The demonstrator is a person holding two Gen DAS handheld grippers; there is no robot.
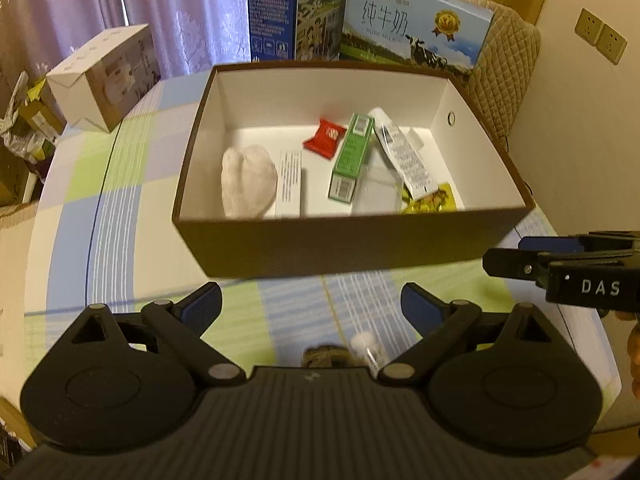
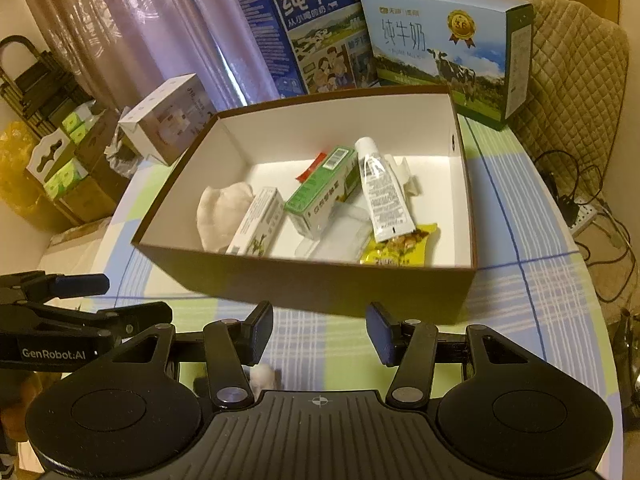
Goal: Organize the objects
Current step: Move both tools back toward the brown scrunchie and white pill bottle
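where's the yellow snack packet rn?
In the brown box, at its near right corner in both wrist views: the yellow snack packet lies flat on the floor, its far end tucked under the bottom end of the white tube.

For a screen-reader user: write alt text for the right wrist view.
An open brown box on a checked tablecloth holds a green carton, a white tube, a yellow snack packet and a white cloth. The right gripper is open and empty before it, milk cartons behind.
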